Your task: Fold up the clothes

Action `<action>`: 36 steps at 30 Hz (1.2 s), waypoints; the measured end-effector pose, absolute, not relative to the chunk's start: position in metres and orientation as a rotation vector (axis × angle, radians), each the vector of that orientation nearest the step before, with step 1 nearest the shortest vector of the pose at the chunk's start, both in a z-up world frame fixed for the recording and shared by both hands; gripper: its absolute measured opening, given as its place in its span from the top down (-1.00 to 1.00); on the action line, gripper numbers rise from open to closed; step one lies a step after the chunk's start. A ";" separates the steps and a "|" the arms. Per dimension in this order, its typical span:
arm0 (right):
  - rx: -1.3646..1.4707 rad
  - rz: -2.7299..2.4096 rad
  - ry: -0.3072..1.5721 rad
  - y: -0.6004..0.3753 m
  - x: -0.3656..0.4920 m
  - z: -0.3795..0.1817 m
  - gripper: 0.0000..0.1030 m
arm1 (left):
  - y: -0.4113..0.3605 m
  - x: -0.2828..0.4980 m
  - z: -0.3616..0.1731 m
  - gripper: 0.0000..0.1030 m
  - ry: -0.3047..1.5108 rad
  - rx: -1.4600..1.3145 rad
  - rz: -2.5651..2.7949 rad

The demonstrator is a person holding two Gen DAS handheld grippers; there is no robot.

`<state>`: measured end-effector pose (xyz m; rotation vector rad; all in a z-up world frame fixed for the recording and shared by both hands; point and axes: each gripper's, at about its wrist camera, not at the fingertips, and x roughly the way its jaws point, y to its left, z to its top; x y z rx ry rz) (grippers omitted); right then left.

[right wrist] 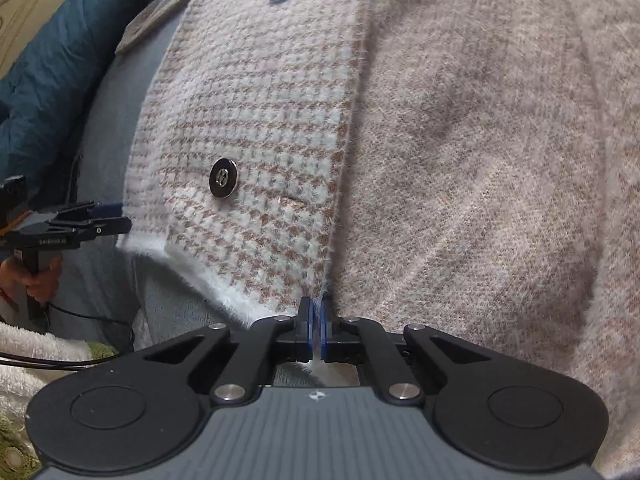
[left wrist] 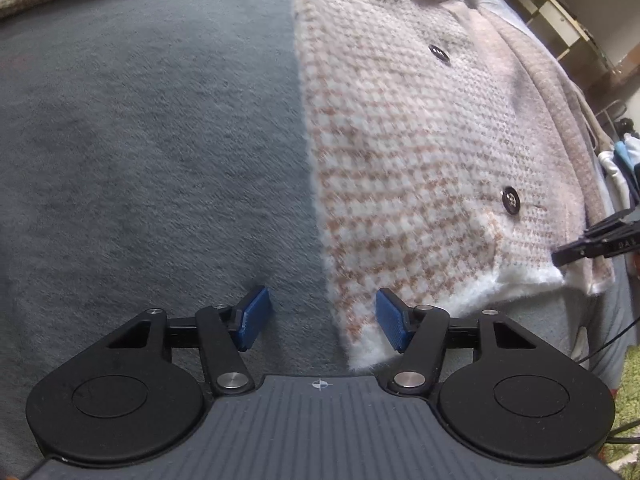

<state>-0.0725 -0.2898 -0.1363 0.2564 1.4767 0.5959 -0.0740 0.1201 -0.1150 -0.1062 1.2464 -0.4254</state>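
Right wrist: cardigan (right wrist: 256, 128) hem pinched; fold underside hidden behind fingers (right wrist: 306, 328).

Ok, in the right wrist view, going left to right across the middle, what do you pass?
Teal padded jacket → grey cover → dark button on the checked cardigan front → plain fuzzy pink knit.

Partial "DA…" on right gripper (left wrist: 560, 258); blurred print on left gripper (right wrist: 120, 216), approx. "GenRobot.AI".
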 end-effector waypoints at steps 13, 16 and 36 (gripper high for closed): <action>0.283 0.510 1.314 -0.307 0.018 -0.072 0.68 | 0.038 -0.016 -0.076 -0.15 0.952 0.043 -0.619; 0.315 0.482 1.224 -0.313 0.058 -0.058 0.52 | -0.008 -0.001 -0.089 -0.15 0.901 0.106 -0.701; 0.399 0.182 0.883 -0.339 0.334 -0.114 0.00 | -0.043 0.010 -0.124 -0.31 0.954 0.007 -0.736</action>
